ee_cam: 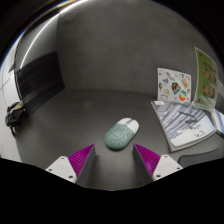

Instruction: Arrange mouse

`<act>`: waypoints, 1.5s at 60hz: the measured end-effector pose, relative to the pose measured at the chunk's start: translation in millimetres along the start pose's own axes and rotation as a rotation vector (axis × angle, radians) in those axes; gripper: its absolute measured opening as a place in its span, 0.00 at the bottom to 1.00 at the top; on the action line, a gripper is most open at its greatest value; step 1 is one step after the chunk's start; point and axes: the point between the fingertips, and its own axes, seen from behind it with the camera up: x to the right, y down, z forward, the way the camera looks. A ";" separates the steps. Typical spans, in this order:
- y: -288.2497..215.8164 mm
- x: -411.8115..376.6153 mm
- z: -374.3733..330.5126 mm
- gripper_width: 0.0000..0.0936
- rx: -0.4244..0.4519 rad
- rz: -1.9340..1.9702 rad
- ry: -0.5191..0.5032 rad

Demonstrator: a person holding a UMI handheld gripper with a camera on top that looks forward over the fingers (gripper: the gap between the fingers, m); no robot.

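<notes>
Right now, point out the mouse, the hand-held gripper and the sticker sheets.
mouse (pixel 121 134), gripper view, middle of its top shell.
hand-held gripper (pixel 114 160), gripper view, midway between its open fingertips.
sticker sheets (pixel 174 86), gripper view, the nearer sheet's face.
</notes>
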 end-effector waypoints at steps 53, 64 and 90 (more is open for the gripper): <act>-154.4 6.4 -68.7 0.44 0.303 -0.014 0.236; -165.8 144.5 -235.1 0.44 0.478 -0.002 0.473; 100.3 273.6 -179.7 0.45 0.080 0.141 0.328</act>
